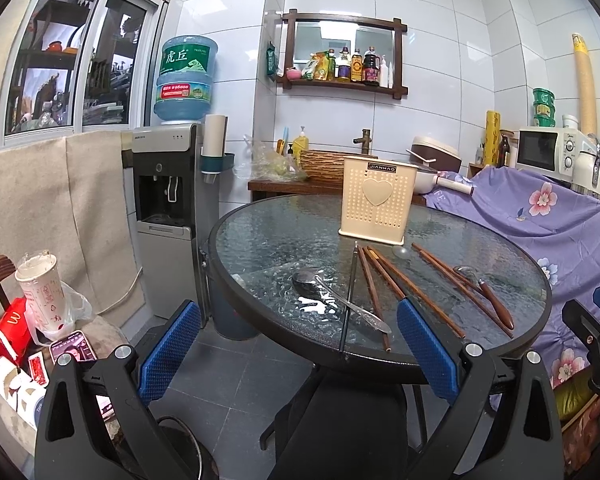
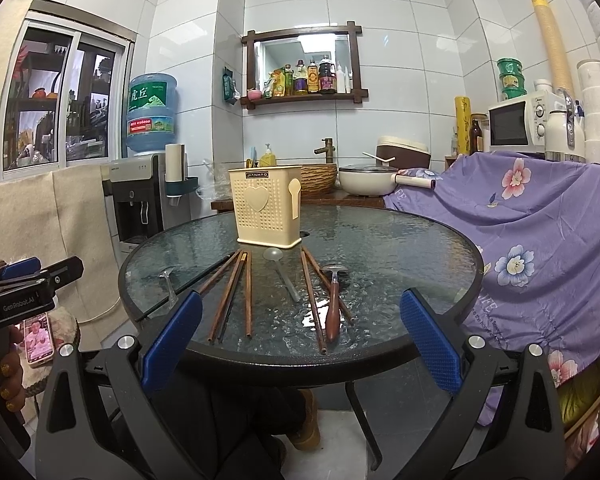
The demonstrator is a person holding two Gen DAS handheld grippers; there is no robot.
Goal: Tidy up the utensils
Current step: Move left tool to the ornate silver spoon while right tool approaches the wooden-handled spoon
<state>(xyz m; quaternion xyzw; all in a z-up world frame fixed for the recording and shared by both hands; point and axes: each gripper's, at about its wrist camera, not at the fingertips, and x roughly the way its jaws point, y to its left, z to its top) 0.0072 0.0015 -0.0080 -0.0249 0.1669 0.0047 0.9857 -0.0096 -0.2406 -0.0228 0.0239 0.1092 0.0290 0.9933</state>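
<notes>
Blue-padded jaws of the left gripper point(image 1: 298, 344) stood wide apart and empty, held short of the round glass tabletop point(image 1: 260, 236), whose near rim lay between them. Just ahead of those jaws, toward their right pad, a metal spoon point(image 1: 332, 294) lay flat on the glass with its bowl pointing away to the left, and a cluster of brown chopsticks point(image 1: 374, 284) ran past the tip of the right pad. Further right of that pad lay a second chopstick pair point(image 1: 456, 286) and a wooden-handled spoon point(image 1: 486, 294). Well beyond the jaws, the cream utensil holder point(image 1: 378, 202) stood upright at the far side of the tabletop. Jaws of the right gripper point(image 2: 300, 338) were likewise spread wide, holding nothing, at the near rim. Between their pads lay the chopsticks, a clear plastic spoon point(image 2: 282, 270) and the wooden-handled spoon, all with their far ends toward the holder straight ahead. A purple flowered cloth point(image 2: 540, 232) hung to the right of both.
</notes>
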